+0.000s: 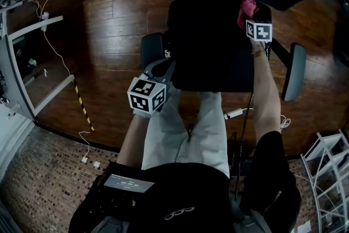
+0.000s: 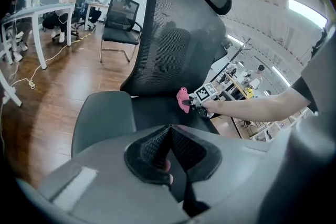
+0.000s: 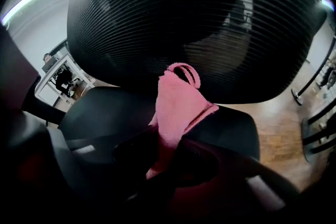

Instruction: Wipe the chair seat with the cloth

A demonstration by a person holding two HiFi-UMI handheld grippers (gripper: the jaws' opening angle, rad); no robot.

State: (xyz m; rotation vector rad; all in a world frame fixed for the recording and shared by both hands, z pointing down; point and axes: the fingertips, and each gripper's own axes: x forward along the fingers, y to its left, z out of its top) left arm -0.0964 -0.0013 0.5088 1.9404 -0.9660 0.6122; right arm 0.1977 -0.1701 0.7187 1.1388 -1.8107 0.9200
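**Pink cloth at the back corner of the seat, a stroke waiting to be pulled**

The right gripper [image 3: 169, 140] has its jaws pinched on the pink cloth [image 3: 178, 105], which stands up from them in front of the mesh backrest [image 3: 184, 18]. In the head view the cloth sits at the far right corner of the chair seat [image 1: 212, 57], close to where seat and backrest meet. No view shows whether the fabric presses on the seat or hangs just over it.

The left gripper [image 2: 169, 132] has its jaws pressed together with nothing to be made out between them (it appears to take no part in the wiping). It hovers at the near left edge of the seat, just beside the left armrest [image 1: 150, 49].

As I judge it, the step in hand is the wipe itself, with the cloth at the far end of a stroke. The next move calls for laying the cloth flat on the seat and drawing it toward the near edge. The pinch must be firm enough that the fabric does not drag free, and the path should keep clear of the backrest and the left gripper
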